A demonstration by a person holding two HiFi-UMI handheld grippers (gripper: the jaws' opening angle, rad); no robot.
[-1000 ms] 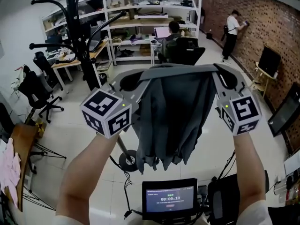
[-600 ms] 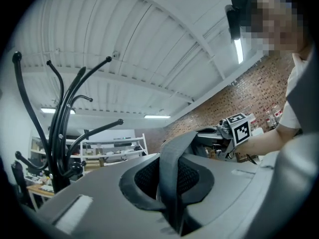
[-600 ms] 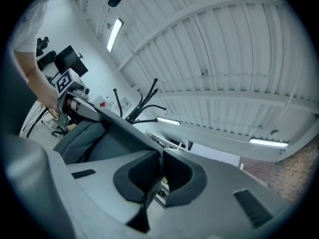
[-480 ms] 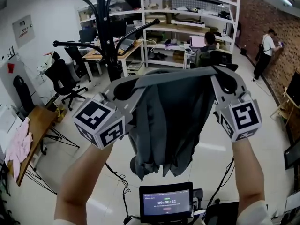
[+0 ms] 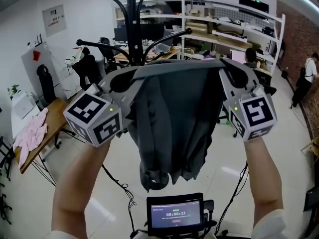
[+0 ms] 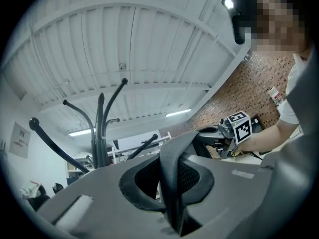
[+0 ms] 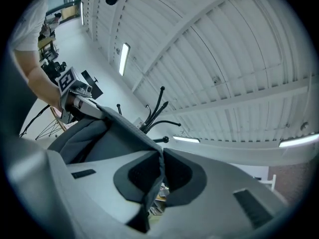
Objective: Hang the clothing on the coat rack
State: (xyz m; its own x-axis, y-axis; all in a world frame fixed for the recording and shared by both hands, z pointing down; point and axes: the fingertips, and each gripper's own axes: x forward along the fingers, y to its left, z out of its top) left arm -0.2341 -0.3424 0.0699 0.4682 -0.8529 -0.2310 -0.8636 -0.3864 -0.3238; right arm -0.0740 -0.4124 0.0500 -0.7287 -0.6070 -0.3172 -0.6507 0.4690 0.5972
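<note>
Jaws pinched shut on fabric: left gripper (image 5: 133, 78) and right gripper (image 5: 227, 72) each clamp 1 upper corner of the grey clothing (image 5: 174, 118). It hangs spread between them, raised near the black coat rack (image 5: 133, 29), not yet hooked.

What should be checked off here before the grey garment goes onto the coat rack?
1. Left claw shut on the grey garment: ok, fabric is pinched between its pads.
2. Right claw shut on the garment: ok, a fold is clamped there too.
3. Top edge spread between both claws, the rest hanging free: ok.
4. Coat rack in sight: ok, it stands behind the garment, ahead of the person.
5. Garment resting on a hook arm: not ok, it hangs from the claws alone.
6. A collar or loop at the top edge to catch the arm: cannot tell.
</note>
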